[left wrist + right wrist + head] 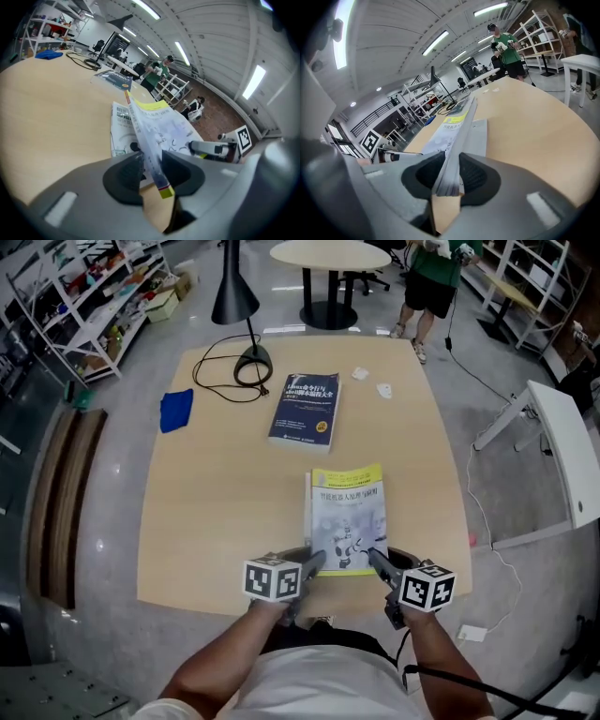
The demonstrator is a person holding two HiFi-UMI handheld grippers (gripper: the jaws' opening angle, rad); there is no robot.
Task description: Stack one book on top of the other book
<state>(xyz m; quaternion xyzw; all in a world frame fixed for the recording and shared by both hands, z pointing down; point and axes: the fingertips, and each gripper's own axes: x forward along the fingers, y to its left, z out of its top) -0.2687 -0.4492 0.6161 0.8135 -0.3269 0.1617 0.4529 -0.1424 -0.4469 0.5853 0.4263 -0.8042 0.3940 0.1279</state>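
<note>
While inside both hand-held grippers [317, 562] [373, 556], yellow book [347, 512] corners obscured.

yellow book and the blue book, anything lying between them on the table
Nothing. The head view shows only bare tabletop between the yellow book and the blue book.

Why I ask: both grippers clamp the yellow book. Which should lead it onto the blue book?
Left, probably. The left gripper and right gripper both grip the yellow book at its near edge, but the blue book lies ahead, leftward.
</note>
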